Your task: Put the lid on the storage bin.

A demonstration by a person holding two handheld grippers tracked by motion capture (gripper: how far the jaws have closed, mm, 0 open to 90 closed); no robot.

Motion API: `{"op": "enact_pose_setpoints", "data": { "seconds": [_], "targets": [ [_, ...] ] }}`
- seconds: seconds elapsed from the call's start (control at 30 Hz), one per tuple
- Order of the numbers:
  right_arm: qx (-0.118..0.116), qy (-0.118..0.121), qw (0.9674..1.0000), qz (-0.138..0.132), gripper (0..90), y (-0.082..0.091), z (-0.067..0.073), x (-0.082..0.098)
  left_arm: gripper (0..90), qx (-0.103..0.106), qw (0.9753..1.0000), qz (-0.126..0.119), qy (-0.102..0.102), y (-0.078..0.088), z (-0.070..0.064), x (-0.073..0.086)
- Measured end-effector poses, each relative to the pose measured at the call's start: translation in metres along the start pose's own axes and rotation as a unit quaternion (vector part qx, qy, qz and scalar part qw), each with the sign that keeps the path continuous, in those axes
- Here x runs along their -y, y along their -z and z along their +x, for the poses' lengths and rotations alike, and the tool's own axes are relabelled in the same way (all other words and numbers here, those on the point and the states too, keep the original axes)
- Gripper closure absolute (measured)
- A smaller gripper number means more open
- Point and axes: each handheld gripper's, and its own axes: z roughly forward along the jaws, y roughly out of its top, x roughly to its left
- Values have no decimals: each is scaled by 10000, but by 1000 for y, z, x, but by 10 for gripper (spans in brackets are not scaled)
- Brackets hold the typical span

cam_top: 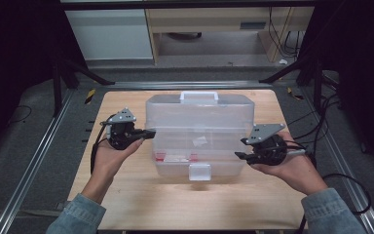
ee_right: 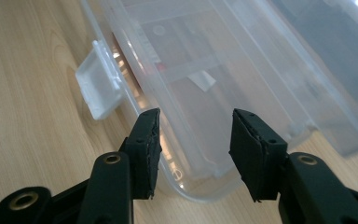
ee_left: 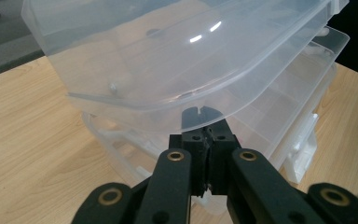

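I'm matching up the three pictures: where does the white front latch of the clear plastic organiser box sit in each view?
High view: white front latch, bottom centre of the clear plastic organiser box.
Left gripper view: lower right, probably the same latch.
Right gripper view: upper left.
Shared landmark: light wooden table.

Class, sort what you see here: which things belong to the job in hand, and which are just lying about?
In the job:
- clear plastic case, tiered, on the wooden table
- left gripper, shut at the edge of a tier
- right gripper, open at a corner of the case
- white latch on the case front

Lying about:
- cables on the floor to the right
- pale cabinets behind the table
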Motion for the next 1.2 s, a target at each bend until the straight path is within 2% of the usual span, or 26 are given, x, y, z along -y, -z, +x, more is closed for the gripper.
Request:
{"op": "enact_pose_setpoints", "data": {
  "seconds": [0.2,0.27,0.37,0.43,0.57,0.67,0.73,0.83,1.0,1.03,1.2],
  "targets": [
    [186,-230,9996,-4,532,8,-3,13,892,-49,10000,-21,-26,4,-1,1],
    [337,-379,9987,-21,532,13,-6,20,895,-72,10000,-27,-15,5,0,2],
    [411,-482,9980,-38,532,18,-8,26,897,-225,9997,-64,-5,7,-1,3],
    [433,-542,9976,-19,531,20,-9,31,898,-158,9999,-50,27,7,0,5],
    [496,-642,9967,44,530,21,-11,41,899,-193,9998,-52,34,9,0,9],
    [573,-753,9955,72,530,21,-14,46,899,-171,9998,-77,50,11,0,11],
    [693,-936,9931,147,528,21,-18,54,899,-178,9998,-40,28,12,0,13],
    [755,-1105,9908,193,517,18,-19,60,899,-211,9998,-31,59,12,0,18],
    [796,-1190,9893,285,506,13,-18,67,899,-186,9998,-3,107,10,0,26],
    [815,-1258,9882,313,504,12,-18,71,899,-158,9998,7,125,10,0,29],
    [819,-1291,9876,348,500,10,-19,76,899,-206,9998,44,68,9,-3,32]
  ]
}}
